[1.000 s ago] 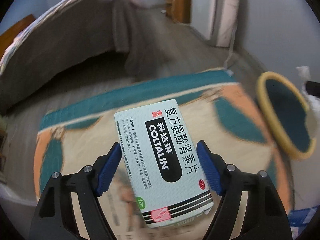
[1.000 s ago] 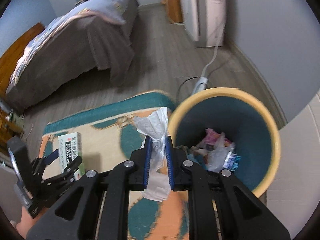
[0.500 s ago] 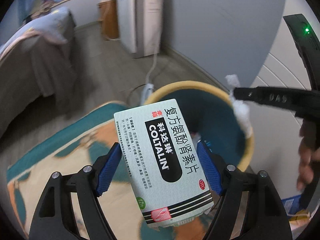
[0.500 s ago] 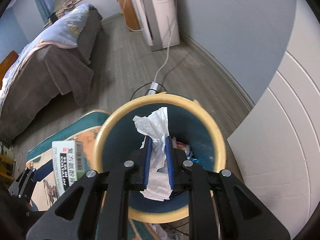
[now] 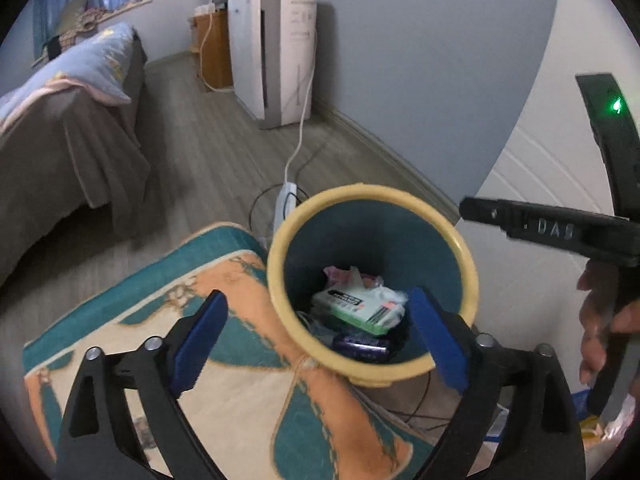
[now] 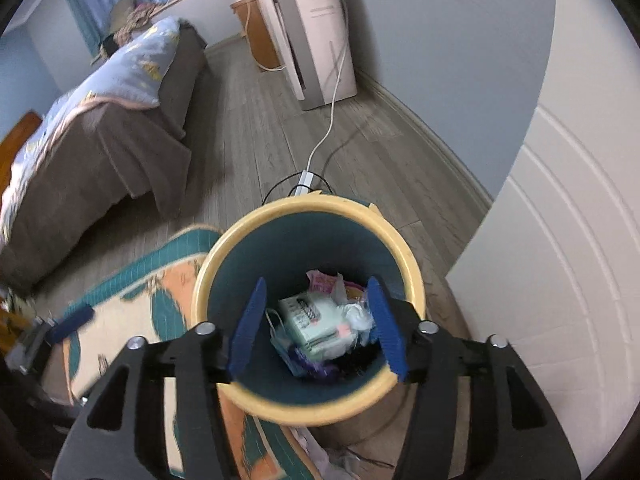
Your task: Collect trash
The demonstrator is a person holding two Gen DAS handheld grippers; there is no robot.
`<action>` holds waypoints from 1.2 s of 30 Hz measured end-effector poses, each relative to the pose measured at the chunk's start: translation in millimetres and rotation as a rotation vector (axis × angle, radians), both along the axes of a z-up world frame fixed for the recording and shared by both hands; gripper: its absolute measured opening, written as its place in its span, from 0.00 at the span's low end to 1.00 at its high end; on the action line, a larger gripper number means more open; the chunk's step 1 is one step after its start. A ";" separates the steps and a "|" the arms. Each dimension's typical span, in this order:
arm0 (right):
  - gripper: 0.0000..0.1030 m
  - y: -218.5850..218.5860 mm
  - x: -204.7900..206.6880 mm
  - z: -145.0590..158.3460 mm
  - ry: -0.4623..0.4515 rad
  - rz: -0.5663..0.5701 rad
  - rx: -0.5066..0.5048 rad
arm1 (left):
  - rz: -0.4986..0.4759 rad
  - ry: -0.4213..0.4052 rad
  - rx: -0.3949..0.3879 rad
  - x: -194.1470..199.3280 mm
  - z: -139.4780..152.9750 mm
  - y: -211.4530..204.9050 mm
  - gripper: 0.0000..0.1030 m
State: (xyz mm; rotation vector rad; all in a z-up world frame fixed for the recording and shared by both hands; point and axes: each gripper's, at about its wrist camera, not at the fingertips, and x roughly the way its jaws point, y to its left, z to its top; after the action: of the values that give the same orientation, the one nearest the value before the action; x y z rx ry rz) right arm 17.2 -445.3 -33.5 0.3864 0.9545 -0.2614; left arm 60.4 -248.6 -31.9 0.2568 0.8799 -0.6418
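Observation:
A waste bin (image 5: 276,276) (image 6: 200,280) with a yellow rim and teal inside stands on the floor by a rug. The pale green medicine box (image 5: 352,306) (image 6: 316,326) lies inside on other trash, with the white crumpled tissue (image 6: 356,316) beside it. My left gripper (image 5: 320,312) hangs over the bin, its jaws opening wide with nothing between them. Over the bin's mouth my right gripper (image 6: 316,312) has its jaws opening, and they hold nothing. In the left wrist view the right gripper's black body (image 5: 560,232) and a hand (image 5: 600,320) show at the right.
A patterned teal and orange rug (image 5: 200,360) (image 6: 140,300) lies left of the bin. A power strip (image 5: 286,204) with cables sits behind it. A bed (image 6: 100,128) is at the left, a white appliance (image 6: 316,32) at the back, a white door (image 6: 560,240) at the right.
Both grippers moved over the bin and opened. The medicine box left the left jaws and the tissue left the right jaws; both now lie in the bin.

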 end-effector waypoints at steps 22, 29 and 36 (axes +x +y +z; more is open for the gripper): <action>0.94 43.1 -113.7 39.3 -0.040 0.003 -0.137 | 0.020 -0.066 0.021 -75.0 41.5 39.1 0.95; 0.94 50.6 -115.2 47.3 -0.074 0.032 -0.200 | 0.011 -0.048 0.025 -70.2 36.5 43.9 0.95; 0.94 50.1 -115.5 45.1 -0.062 0.025 -0.180 | 0.001 -0.068 0.044 -73.2 35.9 44.5 0.95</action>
State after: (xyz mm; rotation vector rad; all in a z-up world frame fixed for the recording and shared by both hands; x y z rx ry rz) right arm -98.3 -395.1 11.6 0.2160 0.8672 -0.3082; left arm -12.7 -204.1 4.0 0.3163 0.8298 -0.6100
